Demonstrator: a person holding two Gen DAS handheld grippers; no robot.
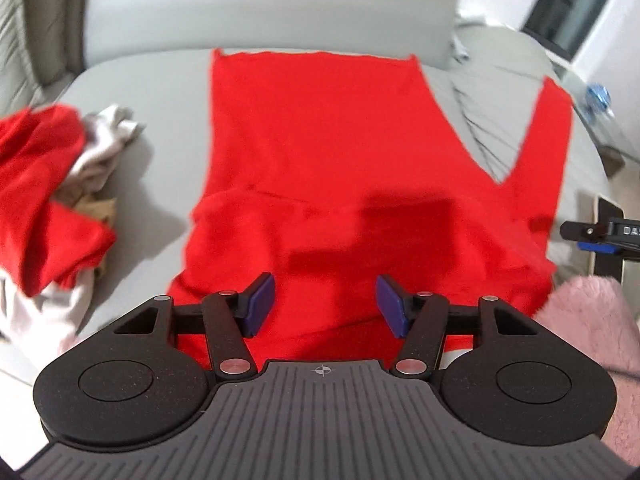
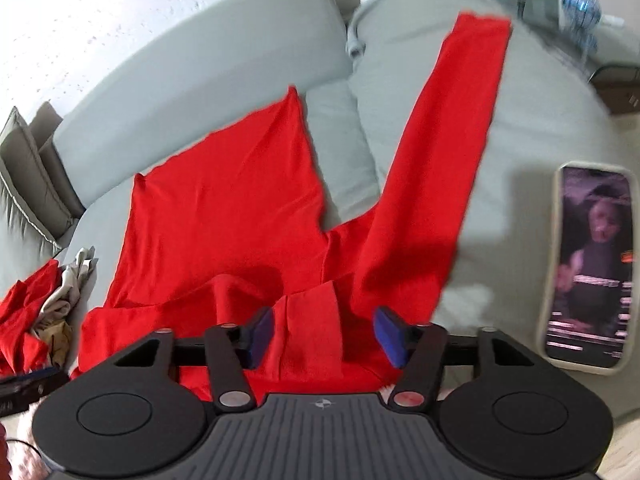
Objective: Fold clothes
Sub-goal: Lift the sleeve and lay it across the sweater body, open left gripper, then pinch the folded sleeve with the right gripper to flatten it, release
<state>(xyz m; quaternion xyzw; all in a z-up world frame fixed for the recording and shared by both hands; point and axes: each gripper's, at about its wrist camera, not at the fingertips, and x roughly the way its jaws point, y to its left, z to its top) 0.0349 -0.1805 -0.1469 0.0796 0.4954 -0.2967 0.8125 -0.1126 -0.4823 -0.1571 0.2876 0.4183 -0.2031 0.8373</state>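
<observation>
A plain bright red garment point(image 1: 320, 140) lies on a pale grey-green sofa point(image 1: 152, 80). At the left, a heap of clothes point(image 1: 52, 184) mixes red, off-white and tan. Each claw has black arms, blue-violet pads point(image 1: 262, 304) and a ribbed grey body. At the near right is fluffy pink fabric point(image 1: 592, 332).
</observation>
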